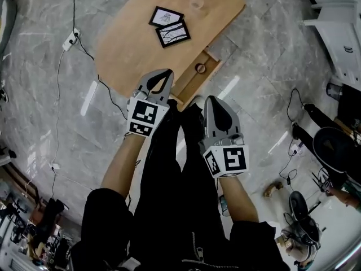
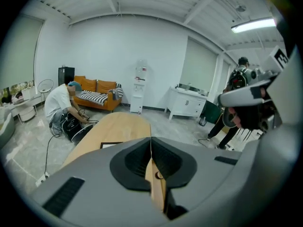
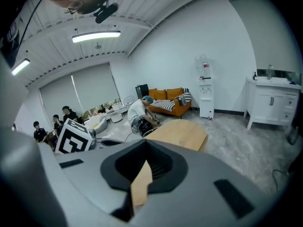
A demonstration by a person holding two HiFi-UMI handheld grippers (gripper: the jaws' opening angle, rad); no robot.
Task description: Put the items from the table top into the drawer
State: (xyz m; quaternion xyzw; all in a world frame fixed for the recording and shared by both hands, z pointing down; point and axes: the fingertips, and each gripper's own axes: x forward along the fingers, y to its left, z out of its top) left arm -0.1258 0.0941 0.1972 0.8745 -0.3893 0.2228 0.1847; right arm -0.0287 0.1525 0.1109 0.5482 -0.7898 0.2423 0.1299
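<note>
Two black-framed pictures [image 1: 166, 17] [image 1: 172, 34] lie side by side on the oval wooden table top [image 1: 135, 55]. A faint round thing [image 1: 196, 3] rests on the wood farther back. At the table's near edge the wooden drawer [image 1: 192, 82] stands pulled out, and a small ring-shaped thing [image 1: 199, 68] lies in it. My left gripper [image 1: 168, 73] hangs over the table's near edge beside the drawer, shut and empty [image 2: 151, 142]. My right gripper [image 1: 208, 99] is lower, in front of the drawer over the floor, jaws together with nothing between them [image 3: 144, 144].
The floor is grey marble, with a power strip [image 1: 69, 40] and cables to the table's left. White furniture [image 1: 338, 27] and black equipment [image 1: 333, 148] stand at the right. A person [image 2: 61, 107] crouches near an orange sofa [image 2: 97, 92] beyond the table.
</note>
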